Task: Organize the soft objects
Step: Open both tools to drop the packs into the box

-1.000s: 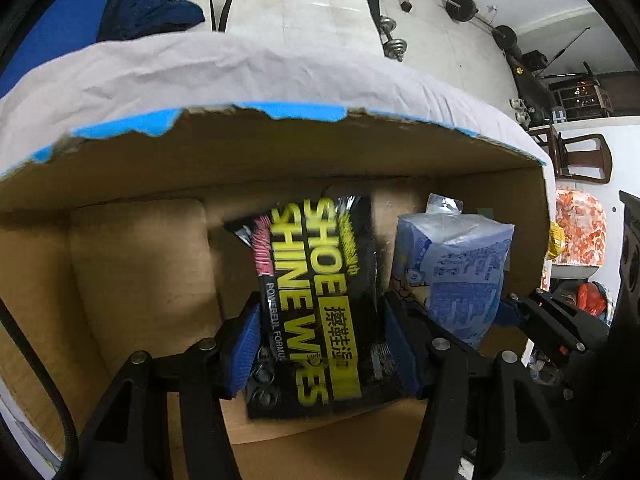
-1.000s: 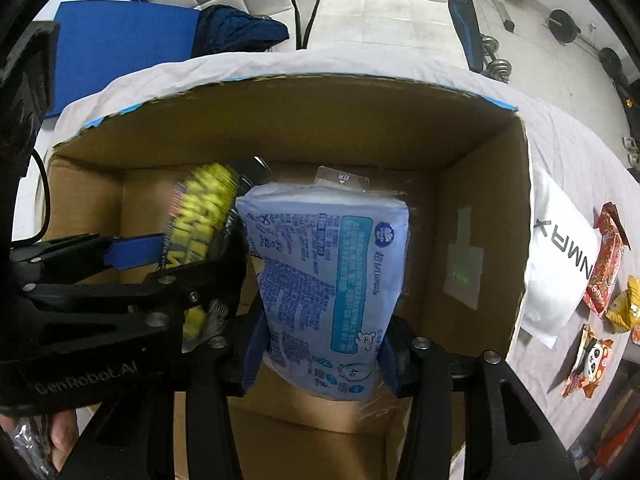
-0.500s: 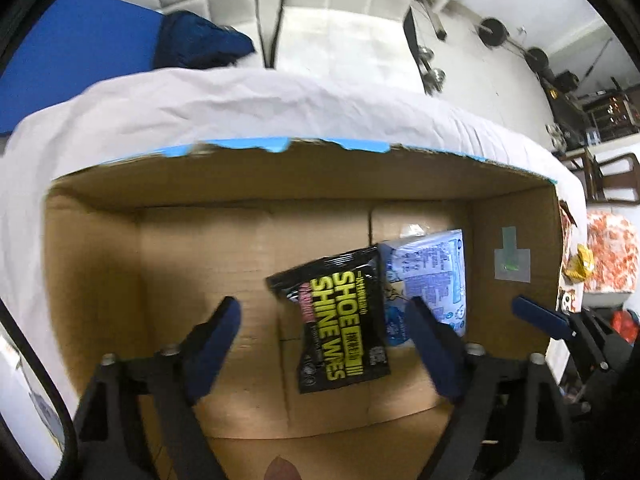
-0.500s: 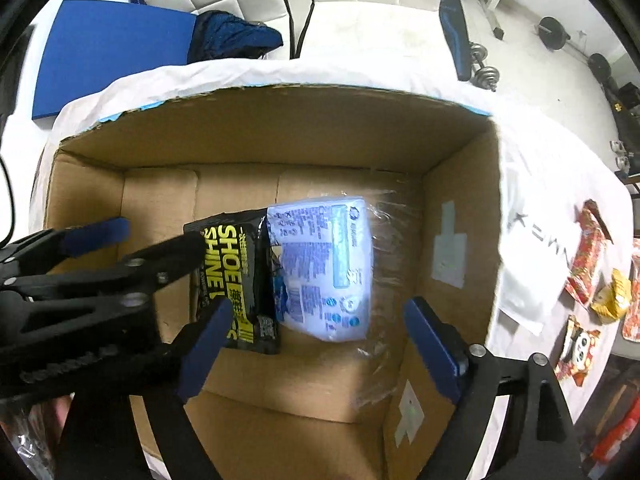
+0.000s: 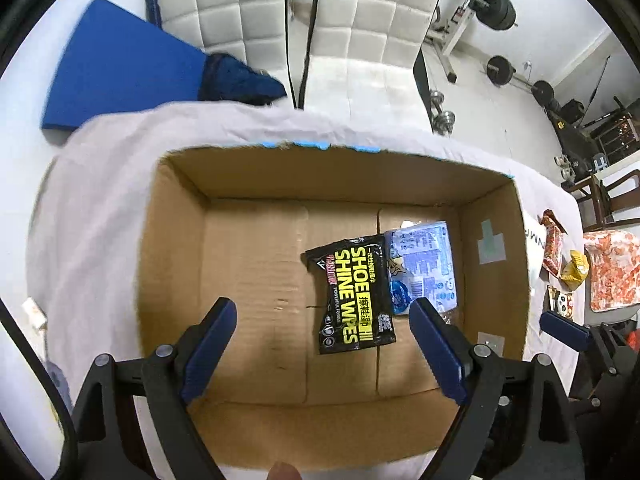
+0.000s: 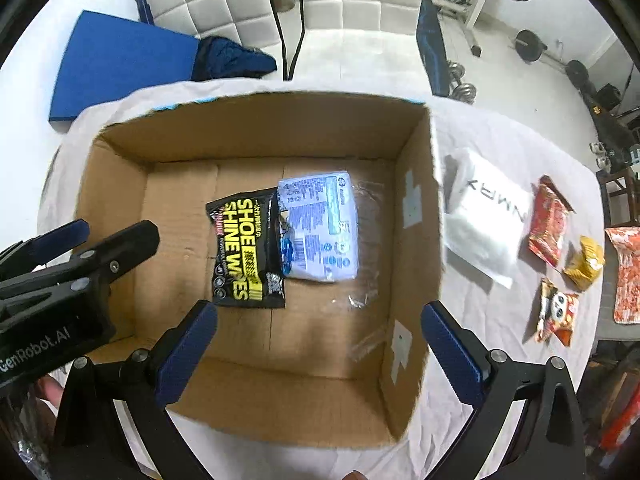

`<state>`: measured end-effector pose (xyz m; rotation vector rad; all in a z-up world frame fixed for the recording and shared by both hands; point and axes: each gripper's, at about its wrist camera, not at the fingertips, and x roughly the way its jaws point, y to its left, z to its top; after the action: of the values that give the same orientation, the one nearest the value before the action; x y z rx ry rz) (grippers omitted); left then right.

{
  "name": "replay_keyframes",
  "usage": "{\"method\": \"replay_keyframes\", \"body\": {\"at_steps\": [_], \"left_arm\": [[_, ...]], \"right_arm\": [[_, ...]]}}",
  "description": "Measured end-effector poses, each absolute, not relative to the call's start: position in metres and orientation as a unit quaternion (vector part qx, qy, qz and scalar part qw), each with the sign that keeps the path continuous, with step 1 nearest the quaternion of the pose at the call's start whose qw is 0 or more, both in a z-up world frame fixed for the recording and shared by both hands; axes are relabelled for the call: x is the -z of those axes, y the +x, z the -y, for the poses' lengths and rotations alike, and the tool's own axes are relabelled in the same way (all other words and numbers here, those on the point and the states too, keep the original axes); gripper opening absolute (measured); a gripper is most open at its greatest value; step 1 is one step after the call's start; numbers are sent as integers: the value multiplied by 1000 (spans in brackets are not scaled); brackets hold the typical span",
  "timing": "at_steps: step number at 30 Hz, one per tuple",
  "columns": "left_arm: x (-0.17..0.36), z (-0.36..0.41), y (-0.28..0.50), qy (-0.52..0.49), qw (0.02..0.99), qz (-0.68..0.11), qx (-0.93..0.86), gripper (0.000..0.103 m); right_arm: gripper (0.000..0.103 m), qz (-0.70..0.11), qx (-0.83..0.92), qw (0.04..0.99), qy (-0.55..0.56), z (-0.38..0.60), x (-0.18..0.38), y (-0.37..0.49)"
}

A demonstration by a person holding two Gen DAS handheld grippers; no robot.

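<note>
A black shoe shine wipes pack (image 5: 354,294) (image 6: 245,254) and a pale blue wipes pack (image 5: 425,267) (image 6: 320,226) lie side by side on the floor of an open cardboard box (image 5: 256,280) (image 6: 180,216). My left gripper (image 5: 322,310) is open and empty, held above the box. My right gripper (image 6: 318,312) is open and empty, above the box's right part. The left gripper also shows in the right wrist view (image 6: 76,256) at the left edge.
The box stands on a table under a grey cloth (image 6: 500,320). Right of the box lie a white soft pack (image 6: 484,216), a red snack bag (image 6: 550,222), a yellow bag (image 6: 586,262) and a panda bag (image 6: 556,312). White chairs (image 5: 360,40) stand behind.
Both grippers opened and let go of their packs, which now lie on the box floor. Both grippers then rose up and back above the box.
</note>
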<state>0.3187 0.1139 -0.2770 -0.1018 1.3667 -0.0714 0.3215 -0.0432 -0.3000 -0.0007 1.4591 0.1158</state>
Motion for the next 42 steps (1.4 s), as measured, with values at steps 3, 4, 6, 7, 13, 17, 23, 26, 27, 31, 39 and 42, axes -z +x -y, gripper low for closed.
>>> {"method": "replay_keyframes", "body": {"at_steps": [3,4,6,7,13,17,23,26,27,31,39,42], "left_arm": [[258,-114,305,-37,790,-612,29,88],[249,-113,301,-35,794,-606,29,88],[236,-111,292,-34,802,-596,33,88],[229,-110,286,-33,805,-592,35,88],[197,-106,259,-37,819,-571,43,88],[178,-101,242,-27,831,-555,42,88],[167,-92,227,-27,835,-548,44,88],[163,-85,223,-29,836,-546,44,88],[162,-82,223,-28,836,-546,43,88],[157,-68,222,-30,837,-545,39,88],[154,-15,237,-31,835,-547,53,88],[159,19,251,-25,828,-556,73,88]], "right_arm": [[103,-653,-52,755,4,46,280,305],[103,-649,-52,759,5,46,274,301],[103,-640,-54,766,9,48,258,289],[103,-637,-55,769,11,50,250,283],[103,-620,-58,782,21,55,214,253],[103,-612,-57,789,24,59,200,239],[103,-604,-62,794,34,70,185,227],[103,-601,-66,796,38,79,180,224],[103,-601,-67,796,41,82,179,224],[103,-602,-65,794,52,105,179,225],[103,-607,-27,790,76,191,187,232],[103,-608,2,789,90,240,192,239]]}}
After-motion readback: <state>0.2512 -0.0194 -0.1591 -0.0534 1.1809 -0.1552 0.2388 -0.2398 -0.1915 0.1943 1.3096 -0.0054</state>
